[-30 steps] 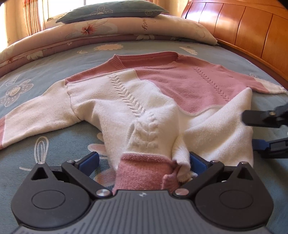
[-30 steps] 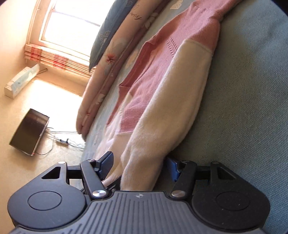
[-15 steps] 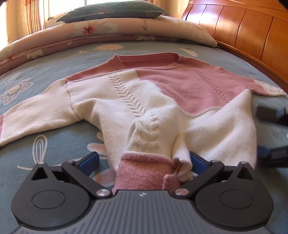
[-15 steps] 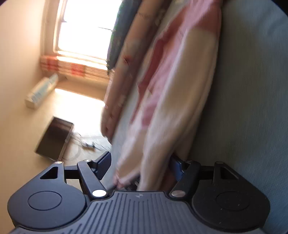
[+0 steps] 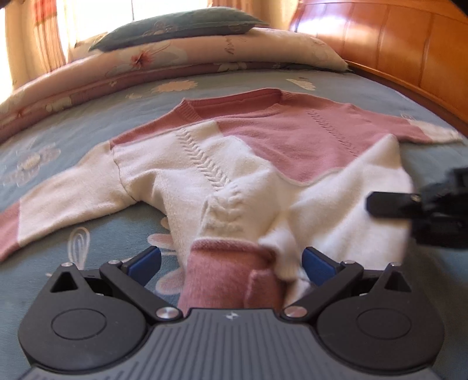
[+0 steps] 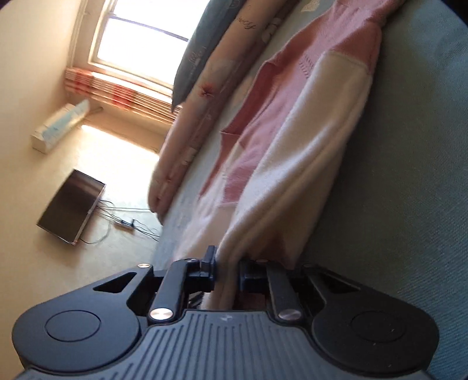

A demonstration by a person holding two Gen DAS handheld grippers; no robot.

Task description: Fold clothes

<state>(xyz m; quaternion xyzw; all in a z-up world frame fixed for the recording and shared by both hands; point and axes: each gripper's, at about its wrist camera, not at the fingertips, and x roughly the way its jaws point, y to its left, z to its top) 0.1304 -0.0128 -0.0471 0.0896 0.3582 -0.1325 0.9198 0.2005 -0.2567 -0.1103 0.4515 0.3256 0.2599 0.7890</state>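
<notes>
Biggest thing in view is the bed [image 5: 87,122], blue-grey cover with pale flower prints, running off the frame on every side so you never see its edges. A wooden headboard [image 5: 409,43] cuts off at the top right, and a long floral bolster [image 5: 181,58] with a dark pillow [image 5: 175,26] on it sits along the far side, washed out by window glare. The sweater [image 5: 292,140], pink and cream knit, lies spread face up in the middle of the bed, neckline toward the pillows, one sleeve stretched out to the left with its cuff running out of frame. Its hem is bunched up and pulled toward the left gripper [image 5: 231,263], whose blue pads sit wide apart on either side of the pink ribbing; the cloth runs down behind the gripper body, so I honestly can't tell if it's pinching anything or just sitting loose. The right gripper [image 6: 226,270] is much clearer in its own view: jaws drawn in close, clamped on a fold of the cream side edge, though the contact spot is dark and partly buried under fabric. From the left camera it's only a blurry black shape at the right edge. Off the bed, a dark flat panel [image 6: 70,207] and some cables [image 6: 122,219] lie on the floor, pretty blurry.
</notes>
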